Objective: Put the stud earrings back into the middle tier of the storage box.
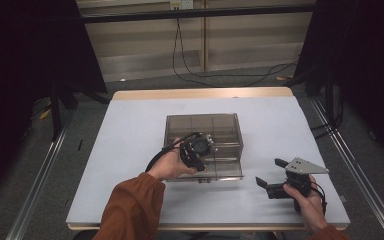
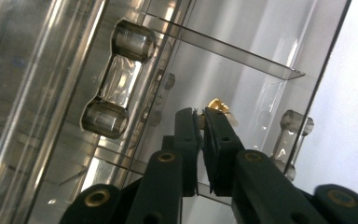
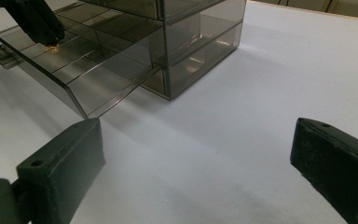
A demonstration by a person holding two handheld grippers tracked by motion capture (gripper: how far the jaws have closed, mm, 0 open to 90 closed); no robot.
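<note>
White table, grey floor, dark curtains.

Smoky clear drawer box, white table, orange sleeve, small gold piece.

Left gripper: black linked jaws w/ brass-coloured pivot screws; small holes along the fingers. Black cable loops back from it past the hand; rust-orange sleeve behind. Right gripper: black body, thick block-shaped pads, grey three-cornered plate w/ small holes on top; orange cuff behind its hand.
</note>
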